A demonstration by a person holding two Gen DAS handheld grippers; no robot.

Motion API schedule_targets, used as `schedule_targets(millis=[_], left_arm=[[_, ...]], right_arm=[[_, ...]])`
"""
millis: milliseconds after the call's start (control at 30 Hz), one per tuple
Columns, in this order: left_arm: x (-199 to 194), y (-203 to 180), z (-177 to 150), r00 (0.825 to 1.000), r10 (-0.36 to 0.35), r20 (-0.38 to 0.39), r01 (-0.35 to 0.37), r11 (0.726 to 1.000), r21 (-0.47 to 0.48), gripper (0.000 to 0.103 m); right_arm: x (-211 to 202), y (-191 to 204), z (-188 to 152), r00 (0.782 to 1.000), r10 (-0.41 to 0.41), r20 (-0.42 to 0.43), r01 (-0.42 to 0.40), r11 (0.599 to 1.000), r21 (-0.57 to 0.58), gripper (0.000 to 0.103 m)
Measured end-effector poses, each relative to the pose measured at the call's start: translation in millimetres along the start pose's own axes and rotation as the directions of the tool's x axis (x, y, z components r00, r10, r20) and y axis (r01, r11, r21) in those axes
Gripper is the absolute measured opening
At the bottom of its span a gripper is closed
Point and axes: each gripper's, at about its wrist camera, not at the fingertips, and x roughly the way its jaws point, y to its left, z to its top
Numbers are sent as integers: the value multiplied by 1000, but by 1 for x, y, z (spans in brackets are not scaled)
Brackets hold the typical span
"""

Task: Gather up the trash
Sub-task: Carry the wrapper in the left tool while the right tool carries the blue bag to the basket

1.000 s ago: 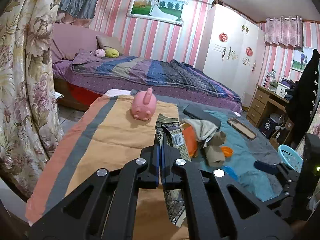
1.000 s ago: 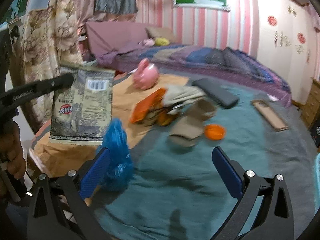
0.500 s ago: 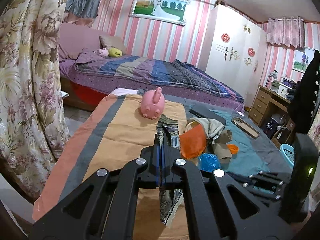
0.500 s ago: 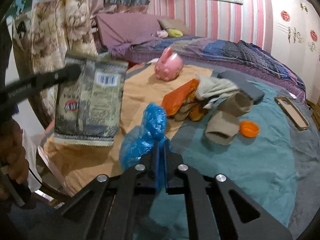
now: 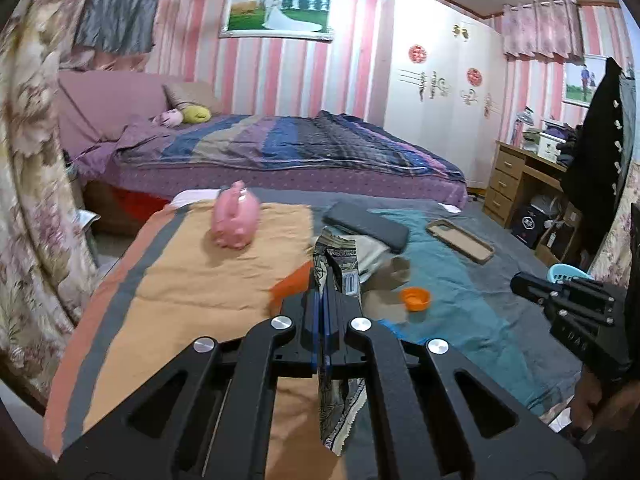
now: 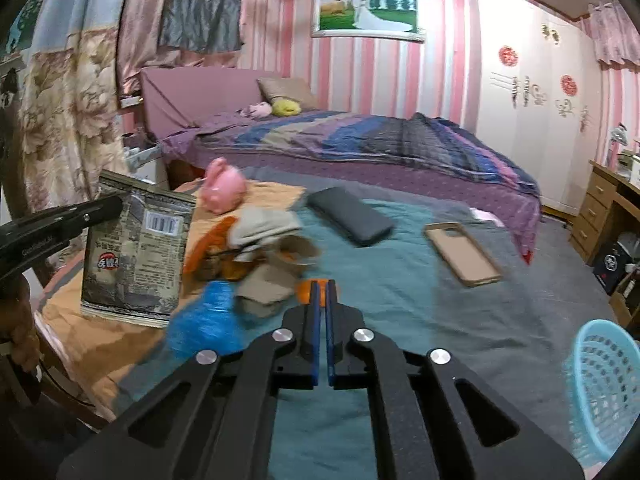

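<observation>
My left gripper (image 5: pixel 322 300) is shut on a grey snack wrapper (image 5: pixel 340 264), which hangs upright between its pads. In the right wrist view the left gripper (image 6: pixel 102 208) holds that wrapper (image 6: pixel 136 256) above the bed's left edge. My right gripper (image 6: pixel 322 292) is shut, and I see nothing between its pads. A crumpled blue plastic bag (image 6: pixel 206 320) is blurred, low and to the left of it, out of the jaws. Behind lie an orange wrapper (image 6: pixel 208 244), grey and brown cloth or paper scraps (image 6: pixel 264 284) and an orange cap (image 5: pixel 416 298).
On the bed cover are a pink piggy bank (image 5: pixel 234 220), a dark flat case (image 6: pixel 352 216) and a tan phone case (image 6: pixel 462 254). A light blue basket (image 6: pixel 600 384) stands low at the right. Beyond are a second bed, wardrobe, desk and curtains.
The right gripper went from open to shut on the blue bag; now it has swung right and the bag is outside its jaws. The left gripper shifted with the wrapper still gripped.
</observation>
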Motion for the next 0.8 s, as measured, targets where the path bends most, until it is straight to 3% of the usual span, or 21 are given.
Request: schedule_targets(millis=[67,133,200,233,267,333,433,500,567,600,667,800], left_arm=[[4,-9,3,1000,-3,3,3,1000,0,0],[6,-11,4,1000,8,7,-8,1000,-1,0],[9,-6,2,1000,17,3,-17,1000,-27,0],[10,-4,2,1000,22,0,-22,999,-38,0],[9,2,0,1000,30,-3,-30,998,-52,0],[7,7,0,998,55,-4,-55,997,-45,0],[4,15,-1,996,86,-8,-86,996,-31,0],[3,20,-3,996,92,-18,-93,995,-29,0],[3,24,-4,996,87,-27,-88,996,-32,0],[3,24,-4,996,86,-29,-87,996,-29,0],[1,22,-2,996,81,-29,-82,996,-20,0],[-3,1,12,1000,27,-12,-27,1000,-1,0]], right_arm=[[-4,-17,0,1000,5,-7,-4,1000,29,2],[-1,-24,-2,996,86,-37,-83,994,76,5],[2,-17,-4,989,143,-46,-139,987,79,54],[3,-14,-5,988,151,-41,-148,986,77,95],[4,-8,-5,987,158,-30,-156,985,71,95],[13,4,-5,981,186,-57,-183,981,56,95],[51,28,-8,959,231,-163,-220,972,81,90],[70,44,-15,953,196,-231,-192,980,41,68],[85,52,-23,938,189,-291,-189,982,29,27],[88,51,-24,932,201,-301,-196,980,47,22],[81,43,-19,946,182,-268,-167,983,80,9],[48,10,-4,983,96,-155,-81,991,104,7]])
